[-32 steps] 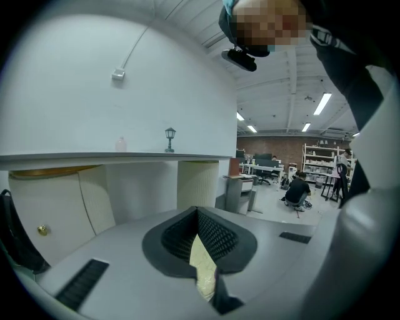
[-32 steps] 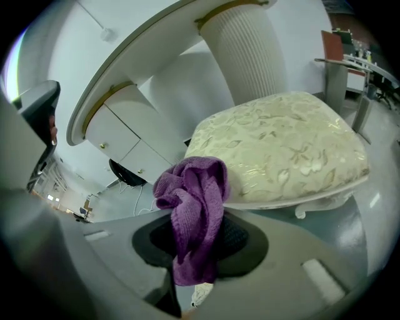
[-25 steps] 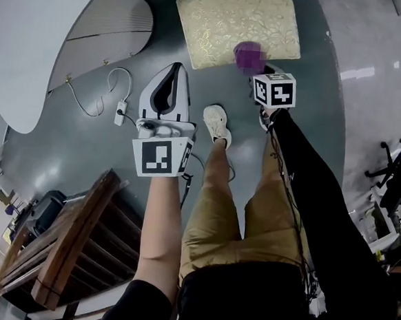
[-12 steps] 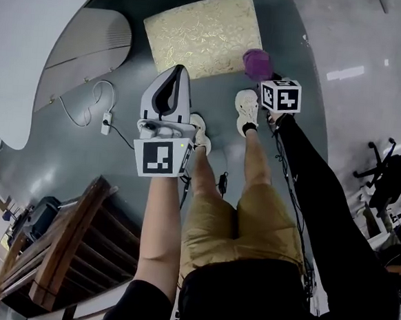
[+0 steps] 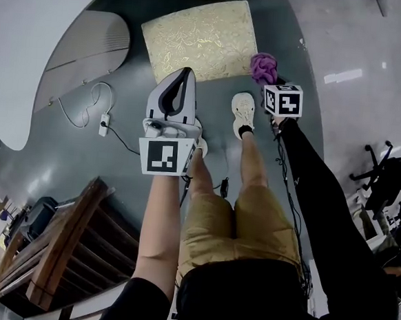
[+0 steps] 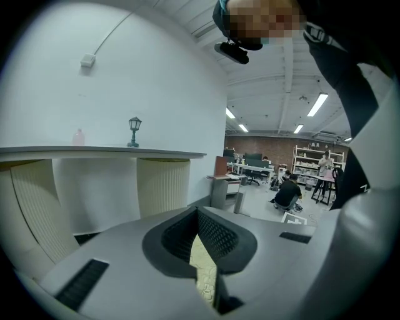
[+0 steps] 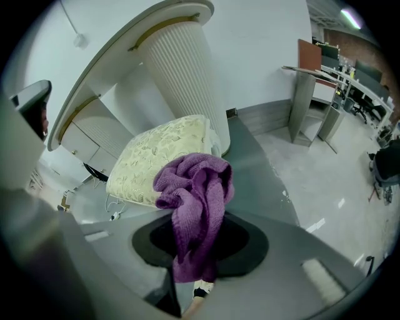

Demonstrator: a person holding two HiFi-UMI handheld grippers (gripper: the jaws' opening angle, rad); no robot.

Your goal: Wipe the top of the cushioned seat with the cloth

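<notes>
The cushioned seat (image 5: 200, 38) is a square pad with a gold leaf pattern, lying low on the grey floor ahead. A crumpled purple cloth (image 5: 263, 67) hangs from my right gripper (image 5: 269, 77), which is shut on it just off the seat's near right corner. In the right gripper view the cloth (image 7: 195, 200) droops over the jaws, with the seat (image 7: 162, 159) beyond it. My left gripper (image 5: 185, 73) is shut on nothing, its tip over the seat's near edge. A strip of the seat (image 6: 204, 275) shows past its closed jaws.
A white curved counter (image 5: 30, 46) and a ribbed white pedestal (image 5: 92, 40) stand left of the seat; another ribbed column (image 7: 187, 75) rises behind it. A power strip with cable (image 5: 104, 122) lies on the floor. The person's shoes (image 5: 243, 109) are near the seat. Wooden furniture (image 5: 62, 248) sits lower left.
The person has stepped nearer. The cloth in my right gripper has gone from over the seat's near edge to just off its right corner. The left gripper's tip now overlaps the near edge.
</notes>
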